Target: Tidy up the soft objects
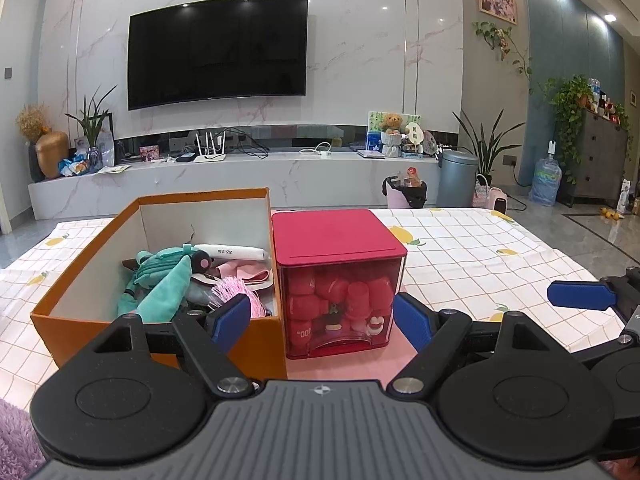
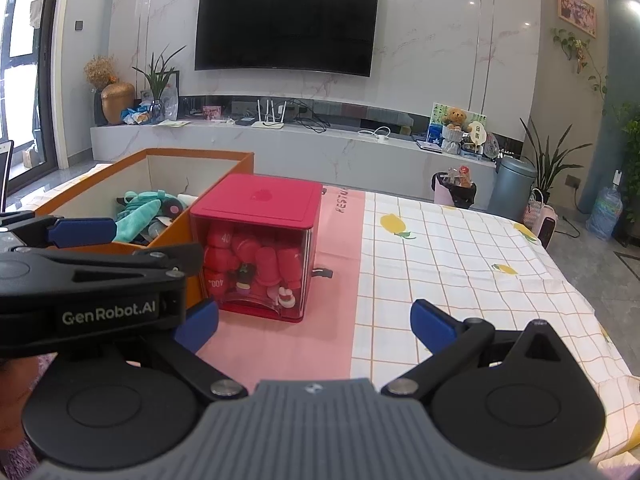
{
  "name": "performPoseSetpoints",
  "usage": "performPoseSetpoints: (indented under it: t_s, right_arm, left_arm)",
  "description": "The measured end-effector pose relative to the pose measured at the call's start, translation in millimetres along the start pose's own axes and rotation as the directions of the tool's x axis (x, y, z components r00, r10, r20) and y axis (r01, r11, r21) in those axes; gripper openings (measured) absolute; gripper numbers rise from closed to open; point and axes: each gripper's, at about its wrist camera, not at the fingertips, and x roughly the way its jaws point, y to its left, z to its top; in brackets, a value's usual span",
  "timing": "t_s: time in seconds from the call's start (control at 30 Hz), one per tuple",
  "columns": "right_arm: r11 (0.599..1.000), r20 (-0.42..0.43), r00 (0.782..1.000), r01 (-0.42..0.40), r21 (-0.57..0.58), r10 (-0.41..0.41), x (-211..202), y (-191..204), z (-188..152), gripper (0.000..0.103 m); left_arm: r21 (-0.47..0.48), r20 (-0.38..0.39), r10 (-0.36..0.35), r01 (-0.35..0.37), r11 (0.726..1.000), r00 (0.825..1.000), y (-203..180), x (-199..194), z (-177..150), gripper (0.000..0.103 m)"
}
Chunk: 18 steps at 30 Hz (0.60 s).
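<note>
Two hand-held grippers hover over a table covered in a lemon-print checked cloth (image 1: 460, 248). The left gripper (image 1: 322, 320) and right gripper (image 2: 316, 324) both have their blue-padded fingers spread apart, holding nothing. Ahead, an orange cardboard box (image 1: 100, 236) holds soft toys (image 1: 168, 280), touching a red-lidded clear cube (image 1: 338, 240) full of red plush pieces.

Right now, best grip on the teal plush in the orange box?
Take the teal plush by its long limb, which slopes up over the pile toward the near wall of the orange box. Come from above: the box walls block any side approach. It looks thin enough for open jaws. The left gripper is nearer; the right gripper sits over the pink mat.
</note>
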Motion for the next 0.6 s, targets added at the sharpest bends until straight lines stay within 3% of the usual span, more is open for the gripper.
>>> performPoseSetpoints:
  t_s: [0.6]
  right_arm:
    - [1.0,-0.012,1.0,0.002,-0.01,-0.002,0.2,1.3,0.5,0.1]
  left_arm:
    - [0.012,-0.002,0.006,-0.006,1.0,1.0,-1.1,-0.1,-0.5,0.095]
